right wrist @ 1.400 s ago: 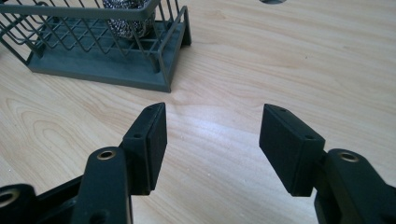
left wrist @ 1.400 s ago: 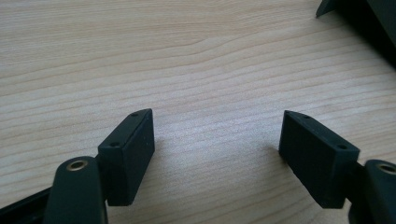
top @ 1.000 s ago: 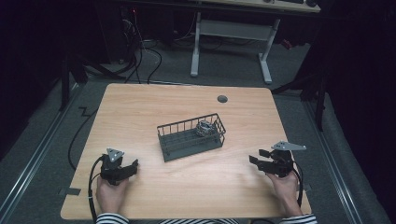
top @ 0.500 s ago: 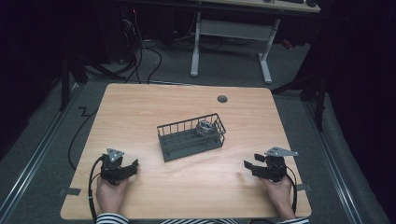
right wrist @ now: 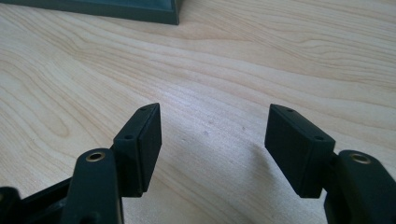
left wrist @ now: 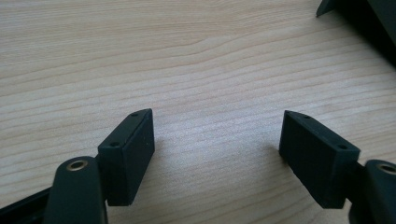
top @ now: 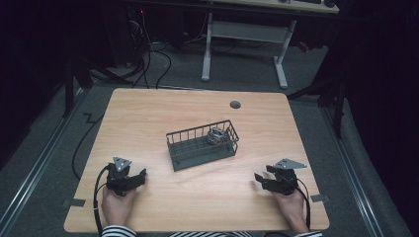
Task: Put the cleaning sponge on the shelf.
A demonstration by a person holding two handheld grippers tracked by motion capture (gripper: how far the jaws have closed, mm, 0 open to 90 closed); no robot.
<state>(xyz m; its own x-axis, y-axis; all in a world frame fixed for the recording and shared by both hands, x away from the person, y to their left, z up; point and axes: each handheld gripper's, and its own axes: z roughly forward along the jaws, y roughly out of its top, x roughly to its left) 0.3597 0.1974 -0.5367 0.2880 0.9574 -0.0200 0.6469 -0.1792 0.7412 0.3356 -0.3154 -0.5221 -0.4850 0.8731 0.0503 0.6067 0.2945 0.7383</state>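
Both your grippers rest near the table's front edge, the left gripper by the left corner and the right gripper by the right. Both are released and hold nothing; the right jaws have just been opening. Reach slowly for the wire basket at the table's centre and come from above. A small crumpled grey object lies in its right end.
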